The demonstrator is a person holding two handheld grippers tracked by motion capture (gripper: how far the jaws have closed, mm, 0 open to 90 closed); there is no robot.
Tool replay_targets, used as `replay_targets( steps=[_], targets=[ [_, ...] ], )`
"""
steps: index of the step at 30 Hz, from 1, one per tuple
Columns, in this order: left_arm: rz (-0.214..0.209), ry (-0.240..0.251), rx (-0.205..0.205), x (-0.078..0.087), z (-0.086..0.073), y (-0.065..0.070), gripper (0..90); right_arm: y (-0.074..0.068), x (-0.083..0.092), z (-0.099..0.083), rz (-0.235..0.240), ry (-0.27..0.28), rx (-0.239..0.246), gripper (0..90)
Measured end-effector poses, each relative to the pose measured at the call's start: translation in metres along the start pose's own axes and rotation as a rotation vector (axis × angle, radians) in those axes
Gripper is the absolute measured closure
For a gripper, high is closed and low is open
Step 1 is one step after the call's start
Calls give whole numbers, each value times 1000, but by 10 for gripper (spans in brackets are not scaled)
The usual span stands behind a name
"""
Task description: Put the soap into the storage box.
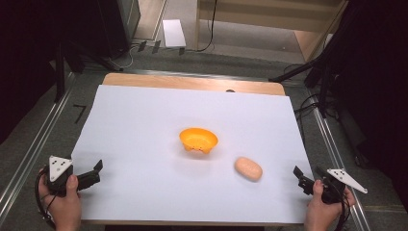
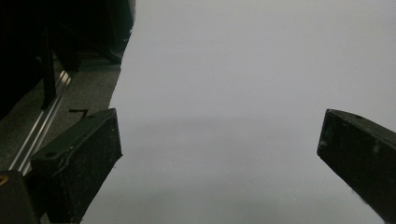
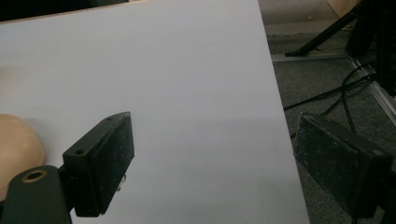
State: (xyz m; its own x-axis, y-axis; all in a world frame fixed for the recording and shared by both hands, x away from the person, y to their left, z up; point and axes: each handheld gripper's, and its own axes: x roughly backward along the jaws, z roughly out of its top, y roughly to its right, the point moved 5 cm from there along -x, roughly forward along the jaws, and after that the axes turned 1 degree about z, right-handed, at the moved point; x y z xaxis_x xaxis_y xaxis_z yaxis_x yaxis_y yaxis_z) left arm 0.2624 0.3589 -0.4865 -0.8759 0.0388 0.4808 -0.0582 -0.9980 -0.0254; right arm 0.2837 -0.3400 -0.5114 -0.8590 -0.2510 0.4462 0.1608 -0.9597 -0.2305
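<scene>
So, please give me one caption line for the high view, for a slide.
Orange bowl and bread roll on a white sheet, with the open left gripper and right gripper at its near corners.

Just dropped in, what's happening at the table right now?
A person holds a claw in each hand at the near edge of a table covered with a white sheet. The left claw and the right claw both stand open with nothing between their jaws. An orange plastic bowl sits mid-table, and a pale peach oval bread-like piece lies apart from it, nearer the right claw. Neither is being touched.
</scene>
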Motion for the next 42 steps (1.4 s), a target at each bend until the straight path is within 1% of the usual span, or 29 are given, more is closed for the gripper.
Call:
replay_targets(
  steps=[2, 3, 4, 5, 6, 7, 8, 9, 10, 11, 12, 13, 14, 15, 18, 20, 22, 23, 25, 27, 31, 32, 33, 35, 37, 38, 39, 41, 42],
  targets=[
    [-2, 2, -1, 0, 0, 0, 1, -2, 0, 0, 27, -10, 9, 129],
    [-2, 2, -1, 0, 0, 0, 1, -2, 0, 0, 27, -10, 9, 129],
    [-1, 2, -1, 0, 0, 0, 2, -4, -1, 1, 37, -40, 64, 130],
    [-1, 1, -2, 0, 0, 0, 2, -6, -2, 2, 33, -63, 104, 130],
    [0, 1, -3, 0, 0, 0, 1, -9, -1, 4, 39, -83, 133, 130],
    [0, 1, -3, 0, 0, 0, 1, -9, -1, 4, 39, -83, 133, 130],
    [-1, 0, -3, 0, 0, 0, 1, -16, -2, 8, 79, -122, 198, 130],
    [-1, 0, -3, 0, 0, 0, 1, -16, -2, 8, 79, -122, 198, 130],
    [-1, 0, -3, 0, 0, 0, 1, -20, -3, 9, 94, -153, 235, 128],
    [-1, 1, -3, 0, 0, 0, 2, -27, -6, 12, 117, -204, 310, 117],
    [0, 2, -2, 0, 0, 0, 2, -31, -7, 13, 120, -230, 345, 90],
    [0, 2, -2, 0, 0, 0, 2, -31, -7, 13, 120, -230, 345, 90],
    [-2, 2, -4, 0, 0, 0, 2, -38, -11, 15, 145, -283, 405, 70],
    [-2, 2, -4, 0, 0, 0, 2, -42, -14, 16, 163, -306, 432, 62],
    [-3, 2, -3, 0, 0, 0, 2, -55, -21, 17, 230, -387, 502, 64],
    [-3, 2, -2, 0, 0, 0, 1, -63, -25, 17, 272, -435, 549, 89],
    [-3, 2, -3, 0, 0, 0, 2, -72, -30, 18, 312, -472, 583, 110],
    [-3, 3, -1, 0, 0, 0, 1, -74, -31, 18, 324, -479, 591, 116],
    [-4, 3, -3, 0, 0, 0, 1, -77, -33, 19, 332, -484, 599, 120],
    [-5, 2, -2, 0, 0, 0, 1, -85, -37, 22, 366, -498, 605, 129],
    [-6, 3, -1, 0, 0, 0, 2, -95, -44, 25, 393, -520, 622, 138],
    [-6, 3, -1, 0, 0, 0, 2, -95, -44, 25, 393, -520, 622, 138],
    [-6, 3, -2, 0, 0, 0, 1, -101, -46, 25, 401, -535, 630, 155],
    [-7, 3, -1, 0, 0, 0, 1, -106, -48, 25, 420, -544, 643, 173],
    [-8, 3, -1, 0, 0, 0, 1, -111, -51, 26, 432, -545, 652, 187],
    [-7, 2, -1, 0, 0, 0, 1, -111, -51, 26, 432, -545, 652, 187],
    [-7, 1, -1, 0, 0, 0, 1, -116, -53, 25, 441, -556, 656, 200],
    [-8, 1, -1, 0, 0, 0, 1, -118, -54, 25, 444, -559, 659, 207],
    [-7, 2, 0, 0, 0, 0, 1, -122, -57, 24, 454, -567, 663, 217]
  ],
)
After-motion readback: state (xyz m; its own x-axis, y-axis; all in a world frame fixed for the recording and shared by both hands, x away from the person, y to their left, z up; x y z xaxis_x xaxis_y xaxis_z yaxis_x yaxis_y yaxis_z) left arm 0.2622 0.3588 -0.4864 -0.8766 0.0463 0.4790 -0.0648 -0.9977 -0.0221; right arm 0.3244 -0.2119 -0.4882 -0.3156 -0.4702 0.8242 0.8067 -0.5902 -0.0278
